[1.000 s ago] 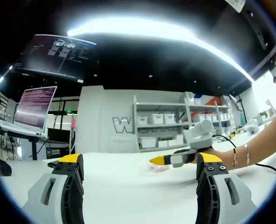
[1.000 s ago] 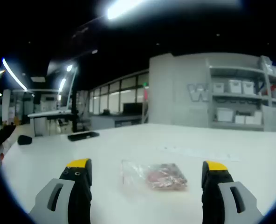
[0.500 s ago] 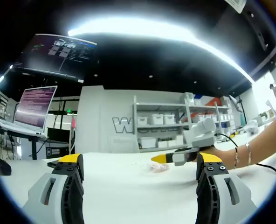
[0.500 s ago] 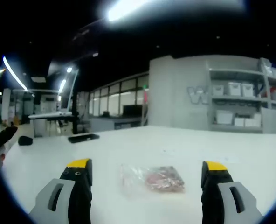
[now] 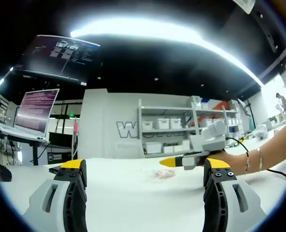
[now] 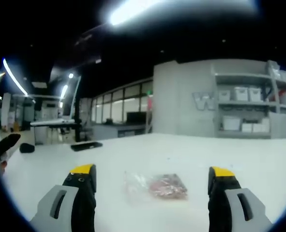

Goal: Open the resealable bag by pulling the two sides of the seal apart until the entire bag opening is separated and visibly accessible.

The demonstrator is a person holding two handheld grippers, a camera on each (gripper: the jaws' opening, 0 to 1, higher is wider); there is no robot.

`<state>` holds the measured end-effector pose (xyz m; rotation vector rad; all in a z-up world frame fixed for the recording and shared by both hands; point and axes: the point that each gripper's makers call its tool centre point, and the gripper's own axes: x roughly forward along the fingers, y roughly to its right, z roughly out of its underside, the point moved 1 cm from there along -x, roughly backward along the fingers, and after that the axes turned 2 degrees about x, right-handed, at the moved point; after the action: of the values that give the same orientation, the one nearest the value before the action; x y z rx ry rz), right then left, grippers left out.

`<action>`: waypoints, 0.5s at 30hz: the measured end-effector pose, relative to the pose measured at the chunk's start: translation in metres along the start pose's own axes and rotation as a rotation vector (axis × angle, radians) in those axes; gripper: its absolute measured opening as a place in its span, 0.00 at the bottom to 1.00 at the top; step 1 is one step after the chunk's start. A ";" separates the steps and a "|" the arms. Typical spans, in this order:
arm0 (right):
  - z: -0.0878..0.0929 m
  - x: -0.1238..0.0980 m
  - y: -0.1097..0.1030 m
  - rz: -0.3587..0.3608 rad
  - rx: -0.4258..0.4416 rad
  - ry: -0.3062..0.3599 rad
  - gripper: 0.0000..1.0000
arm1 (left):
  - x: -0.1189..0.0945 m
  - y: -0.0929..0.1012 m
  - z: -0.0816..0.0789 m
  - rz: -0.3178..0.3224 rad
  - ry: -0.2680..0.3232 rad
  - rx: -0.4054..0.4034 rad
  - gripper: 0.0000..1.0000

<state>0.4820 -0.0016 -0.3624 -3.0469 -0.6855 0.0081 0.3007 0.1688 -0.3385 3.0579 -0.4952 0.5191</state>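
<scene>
Work on the seal looks unstarted: the clear resealable plastic bag with reddish contents [image 6: 156, 186] lies flat on the white table [image 6: 259, 169] just ahead between the spread, empty right gripper [image 6: 152, 180] jaws, left gripper [image 5: 144, 171] likewise released.

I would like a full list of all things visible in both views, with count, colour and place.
resealable bag: one, clear with reddish contents, flat on the table between the right gripper's jaws
table: one, white, under the bag
flat dark object: one, black, far left on the table
shelves with bins: one unit, white, back wall
screens: two, lit, upper left of the left gripper view
left gripper: one, grey with yellow tips, open
right gripper: one, same colours, open
person's hand: one, holding the right gripper
</scene>
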 end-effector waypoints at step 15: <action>-0.004 -0.010 0.008 0.009 0.011 0.017 0.97 | 0.001 -0.001 0.000 0.000 -0.002 -0.001 0.99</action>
<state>0.4765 -0.0128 -0.3588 -3.0360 -0.6684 -0.0143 0.3016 0.1694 -0.3387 3.0581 -0.4946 0.5162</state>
